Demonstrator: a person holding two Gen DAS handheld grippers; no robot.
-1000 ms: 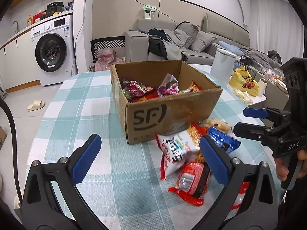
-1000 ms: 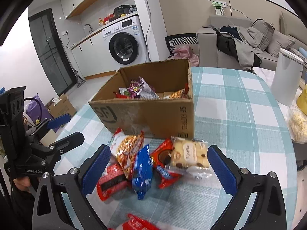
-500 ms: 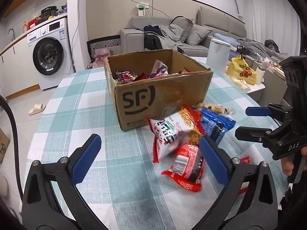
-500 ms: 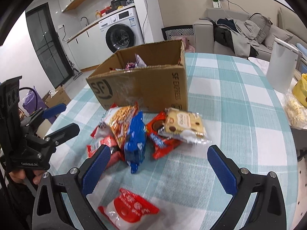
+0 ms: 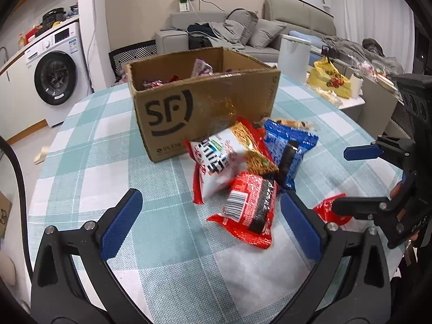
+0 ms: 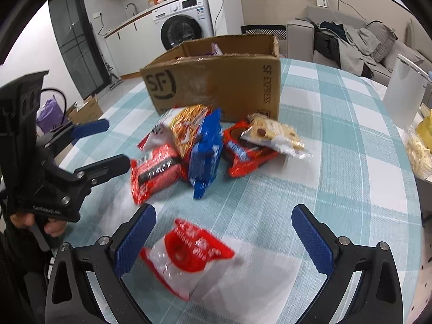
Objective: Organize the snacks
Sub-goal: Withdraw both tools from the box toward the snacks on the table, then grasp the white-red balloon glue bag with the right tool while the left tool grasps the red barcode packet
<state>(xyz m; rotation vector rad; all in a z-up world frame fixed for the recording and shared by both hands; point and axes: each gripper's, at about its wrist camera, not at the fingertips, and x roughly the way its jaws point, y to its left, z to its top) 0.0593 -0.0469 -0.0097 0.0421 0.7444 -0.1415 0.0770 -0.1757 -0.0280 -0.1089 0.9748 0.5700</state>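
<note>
Hidden and blurred bits
Cardboard box (image 5: 205, 108) walls hide most snacks inside; red-white packet (image 6: 189, 253) print blurs unreadable.

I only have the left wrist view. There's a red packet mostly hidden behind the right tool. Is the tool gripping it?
Observer: No. The red and white packet lies flat on the table between the open fingers of the right tool, ungripped.
Operator: Anything hidden behind the blue packet?
Observer: Yes. Right of the blue packet, a red packet lies with a pale biscuit packet on top of it.
Operator: And my left tool from that side?
Observer: The left tool is open, its lower finger close beside the red and black packet. I cannot tell whether they touch.
</note>
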